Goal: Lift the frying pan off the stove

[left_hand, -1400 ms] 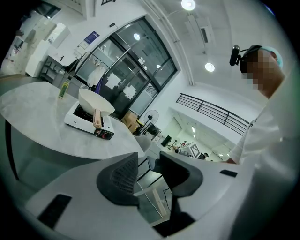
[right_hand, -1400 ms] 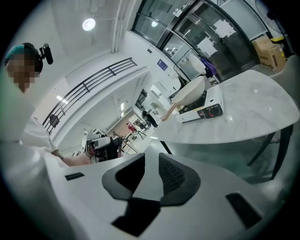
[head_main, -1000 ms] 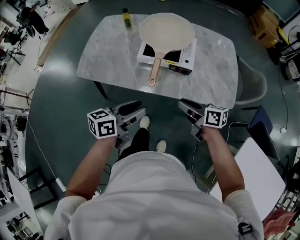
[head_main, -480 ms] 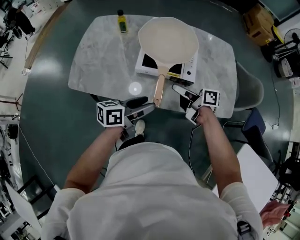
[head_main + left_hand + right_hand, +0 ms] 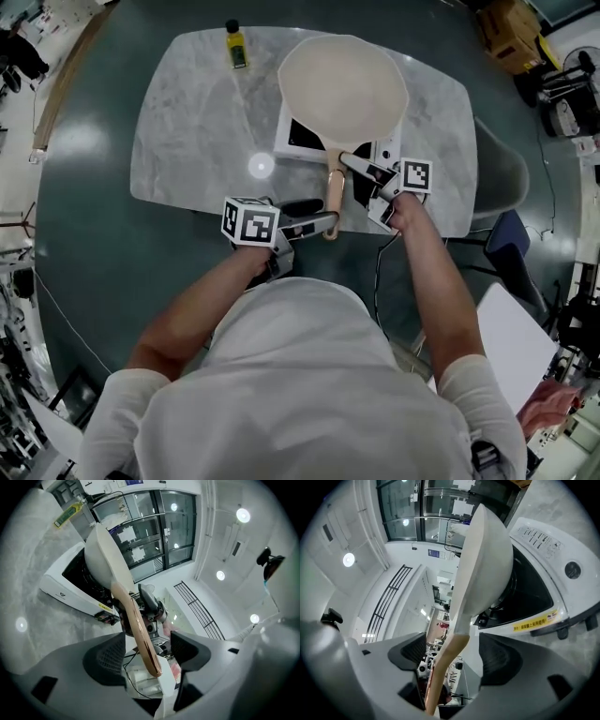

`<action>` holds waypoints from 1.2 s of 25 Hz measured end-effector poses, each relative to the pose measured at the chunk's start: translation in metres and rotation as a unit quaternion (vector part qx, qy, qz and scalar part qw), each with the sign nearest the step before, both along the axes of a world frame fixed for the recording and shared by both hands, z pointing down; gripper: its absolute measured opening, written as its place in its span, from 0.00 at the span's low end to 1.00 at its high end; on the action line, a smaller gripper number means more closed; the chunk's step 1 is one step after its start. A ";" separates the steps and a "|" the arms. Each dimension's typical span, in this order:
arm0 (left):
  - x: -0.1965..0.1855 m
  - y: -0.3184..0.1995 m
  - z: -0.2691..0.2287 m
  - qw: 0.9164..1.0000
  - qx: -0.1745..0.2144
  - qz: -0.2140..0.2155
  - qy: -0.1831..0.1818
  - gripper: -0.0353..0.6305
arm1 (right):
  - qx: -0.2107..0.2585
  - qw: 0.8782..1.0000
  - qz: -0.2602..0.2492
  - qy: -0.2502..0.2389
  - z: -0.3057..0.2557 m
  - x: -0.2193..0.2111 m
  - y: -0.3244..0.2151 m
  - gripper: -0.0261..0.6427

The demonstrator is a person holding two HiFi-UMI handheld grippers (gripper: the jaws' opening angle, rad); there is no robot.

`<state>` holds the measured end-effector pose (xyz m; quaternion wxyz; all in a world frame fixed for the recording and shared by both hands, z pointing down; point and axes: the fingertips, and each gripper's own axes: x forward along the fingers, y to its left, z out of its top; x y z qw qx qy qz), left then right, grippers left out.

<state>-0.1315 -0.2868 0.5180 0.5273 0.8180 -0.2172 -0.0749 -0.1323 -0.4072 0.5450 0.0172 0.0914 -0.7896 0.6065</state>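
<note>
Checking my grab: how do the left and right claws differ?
The left claw straddles the free end of the handle; the right claw straddles it beside the frying pan. The left claw enters from the left, the right from the right. Both are opening, handle between, ungripped.

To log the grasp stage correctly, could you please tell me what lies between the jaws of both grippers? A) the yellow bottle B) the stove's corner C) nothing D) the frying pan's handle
D: the handle runs between the opening jaws of the left gripper and the right gripper, with neither pair pressing on it yet.
</note>
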 end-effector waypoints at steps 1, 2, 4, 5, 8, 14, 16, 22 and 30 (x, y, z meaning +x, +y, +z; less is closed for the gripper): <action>0.002 -0.002 0.001 1.000 -0.005 0.006 0.006 0.49 | -0.004 1.000 -0.002 -0.002 0.001 -0.005 -0.002 0.57; 0.004 -0.004 0.002 1.000 -0.010 0.012 0.012 0.49 | -0.007 1.000 -0.004 -0.003 0.002 -0.009 -0.004 0.57; 0.007 -0.008 0.004 0.999 -0.017 0.023 0.026 0.49 | -0.012 1.000 -0.013 -0.004 0.003 -0.019 -0.007 0.57; 0.009 -0.009 0.004 0.999 -0.021 0.029 0.032 0.49 | -0.014 1.000 -0.018 -0.003 0.004 -0.025 -0.008 0.57; 0.017 -0.010 0.004 0.997 -0.035 0.046 0.057 0.49 | -0.013 0.999 -0.031 0.001 0.009 -0.039 -0.012 0.56; 0.041 -0.012 0.005 0.991 -0.056 0.076 0.091 0.49 | -0.024 0.999 -0.047 -0.005 0.009 -0.053 -0.008 0.47; 0.046 -0.015 0.005 0.991 -0.056 0.078 0.092 0.47 | -0.023 0.999 -0.046 -0.006 0.009 -0.055 -0.009 0.42; 0.055 -0.018 0.004 0.989 -0.060 0.090 0.099 0.29 | -0.029 0.999 -0.044 -0.007 0.008 -0.058 -0.009 0.29; 0.052 -0.015 -0.003 0.990 -0.049 0.100 0.080 0.23 | -0.031 0.999 -0.037 -0.007 0.003 -0.058 -0.009 0.29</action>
